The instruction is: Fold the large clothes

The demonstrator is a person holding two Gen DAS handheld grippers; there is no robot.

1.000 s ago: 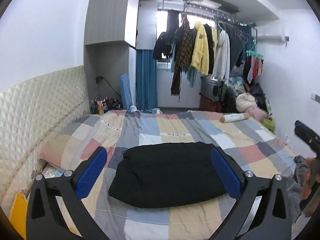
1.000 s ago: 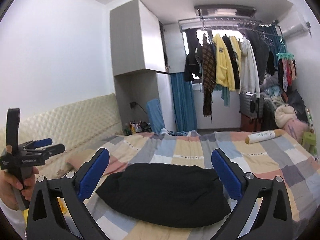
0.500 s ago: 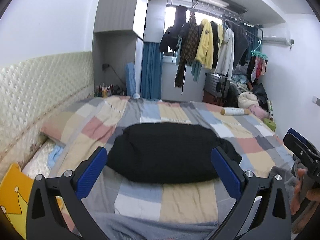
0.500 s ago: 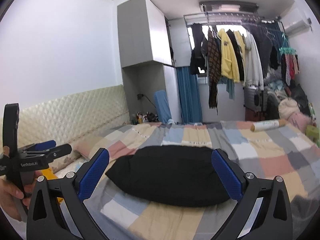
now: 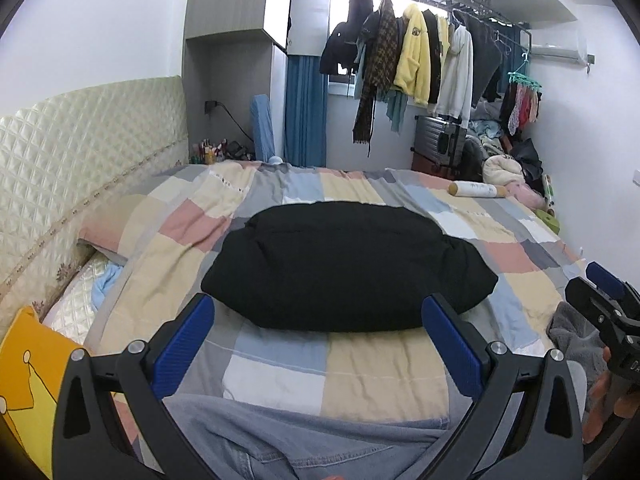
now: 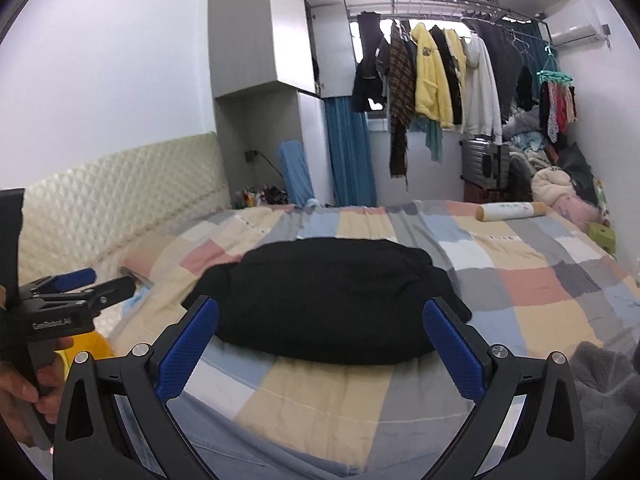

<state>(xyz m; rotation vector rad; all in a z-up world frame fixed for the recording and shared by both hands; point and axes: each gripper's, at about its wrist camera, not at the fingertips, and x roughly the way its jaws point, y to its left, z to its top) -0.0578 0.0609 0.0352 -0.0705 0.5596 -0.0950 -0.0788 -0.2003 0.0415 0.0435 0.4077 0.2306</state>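
A black garment (image 5: 344,264) lies folded into a wide bundle on the checkered bedspread (image 5: 360,372); it also shows in the right wrist view (image 6: 328,300). My left gripper (image 5: 318,348) is open and empty, held back from the garment's near edge. My right gripper (image 6: 320,350) is open and empty, also short of the garment. The left gripper shows at the left edge of the right wrist view (image 6: 76,288), and the right gripper at the right edge of the left wrist view (image 5: 604,304).
A quilted headboard (image 5: 80,160) runs along the left. A paper roll (image 5: 478,190) lies at the bed's far right. Clothes hang on a rack (image 5: 420,56) at the back. A grey fleece item (image 5: 576,336) lies at the right. A yellow cushion (image 5: 24,380) sits lower left.
Both grippers have pulled back toward the near edge of the bed and away from the garment, which now lies farther ahead. Both stayed open.
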